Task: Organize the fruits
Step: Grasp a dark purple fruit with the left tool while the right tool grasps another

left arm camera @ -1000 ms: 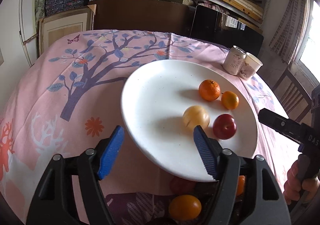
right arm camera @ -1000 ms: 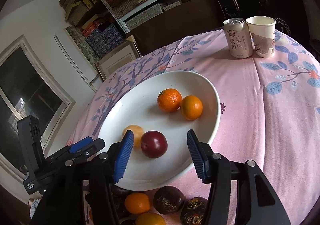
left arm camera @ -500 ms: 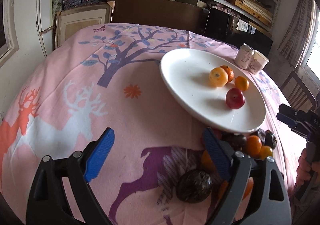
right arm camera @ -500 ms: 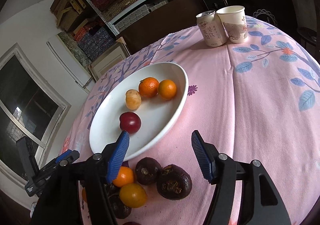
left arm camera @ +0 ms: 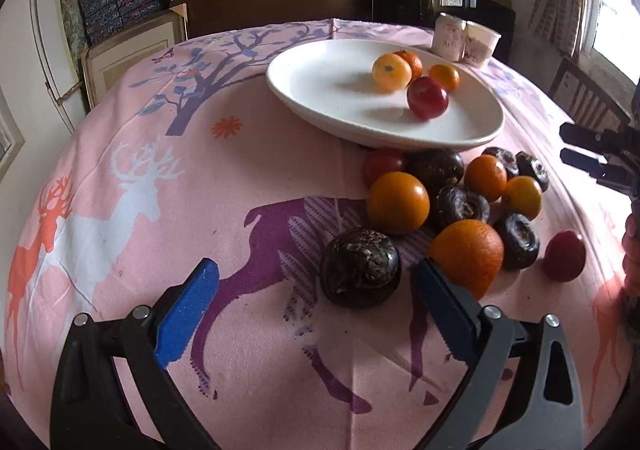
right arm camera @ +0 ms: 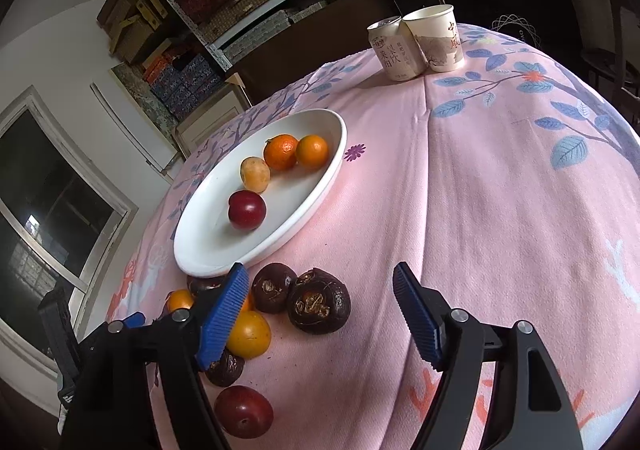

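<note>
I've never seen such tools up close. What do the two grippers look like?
Both look alike: the left gripper and the right gripper each have two black plastic arms with silver screws, tipped with ribbed blue pads. One arm of each looks greyer. No cables or sleeves show.

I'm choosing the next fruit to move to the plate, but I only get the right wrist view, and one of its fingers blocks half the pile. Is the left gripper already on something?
Observer: No. The left gripper is open and its jaws have just been opening. A dark wrinkled fruit lies just ahead of the gap, with neither pad touching it.
Operator: What is behind my finger?
Observer: A large orange, right beside that dark wrinkled fruit at the near edge of the pile.
Operator: Anything else hidden from me?
Observer: A small red fruit, tucked against the near rim of the white plate.
</note>
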A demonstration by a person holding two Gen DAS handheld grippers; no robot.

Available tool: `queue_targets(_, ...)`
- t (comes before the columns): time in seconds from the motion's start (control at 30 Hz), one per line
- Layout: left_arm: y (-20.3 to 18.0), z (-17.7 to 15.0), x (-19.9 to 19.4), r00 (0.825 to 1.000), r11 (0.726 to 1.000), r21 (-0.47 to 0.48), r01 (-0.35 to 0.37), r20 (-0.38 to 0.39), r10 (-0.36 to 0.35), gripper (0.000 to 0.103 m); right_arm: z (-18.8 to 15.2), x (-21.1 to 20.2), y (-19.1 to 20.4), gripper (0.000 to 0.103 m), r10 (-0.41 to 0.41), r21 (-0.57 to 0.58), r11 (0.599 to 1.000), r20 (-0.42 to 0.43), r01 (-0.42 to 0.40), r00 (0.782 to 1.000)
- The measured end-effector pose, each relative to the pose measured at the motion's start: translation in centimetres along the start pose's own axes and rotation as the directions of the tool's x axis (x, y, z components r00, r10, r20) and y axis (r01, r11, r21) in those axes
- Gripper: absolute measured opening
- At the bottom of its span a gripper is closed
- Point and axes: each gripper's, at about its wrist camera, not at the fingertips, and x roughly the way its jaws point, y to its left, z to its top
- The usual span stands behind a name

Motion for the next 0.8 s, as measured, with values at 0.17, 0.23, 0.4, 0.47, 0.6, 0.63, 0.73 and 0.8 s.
queue_targets(0.17, 2.9, 0.3, 1.1, 0.997, 0.991, -0.106, -0.077, -0.038, 0.073, 0.099, -0.1, 0.3, 0.0, 0.076, -0.017, -0.011, 1.0, -0.013, 0.016, 1.0)
queue_targets(0.23, 4.2, 0.4, 1.4, 0.989, 0.98, -0.143, -0.14, -0.055, 0.134, 0.099, -0.1, 0.3, 0.1, 0.076, -0.024, -0.016, 1.0, -0.013, 0.024, 1.0)
queue_targets(0.4, 4.1, 0.5, 1.6, 0.99, 0.984, -0.122, -0.133, -0.057, 0.127, 0.099, -0.5, 0.7, 0.8, 0.076, -0.057, -0.068, 0.996, -0.033, 0.055, 0.998)
queue_targets(0.47, 3.4, 0.8, 1.8, 0.989, 0.987, -0.081, -0.141, -0.054, 0.137, 0.099, -0.7, 0.8, 1.2, 0.076, -0.058, -0.093, 0.994, -0.042, 0.054, 0.997)
queue_targets(0.6, 3.6, 1.3, 2.1, 0.987, 0.985, -0.076, -0.157, -0.047, 0.154, 0.099, -0.9, 1.0, 1.2, 0.076, -0.049, -0.101, 0.994, -0.054, 0.043, 0.997)
queue_targets(0.63, 3.7, 1.3, 2.1, 0.987, 0.985, -0.084, -0.154, -0.049, 0.15, 0.099, -0.9, 1.0, 1.2, 0.076, -0.048, -0.099, 0.994, -0.057, 0.042, 0.997)
queue_targets(0.73, 3.9, 1.4, 2.1, 0.987, 0.984, -0.091, -0.155, -0.05, 0.151, 0.099, -1.1, 1.3, 1.5, 0.073, -0.069, -0.122, 0.991, -0.06, 0.061, 0.996)
queue_targets(0.8, 3.8, 1.4, 2.1, 0.987, 0.984, -0.088, -0.158, -0.05, 0.154, 0.099, -1.5, 1.8, 2.2, 0.068, -0.128, -0.183, 0.976, -0.058, 0.116, 0.99)
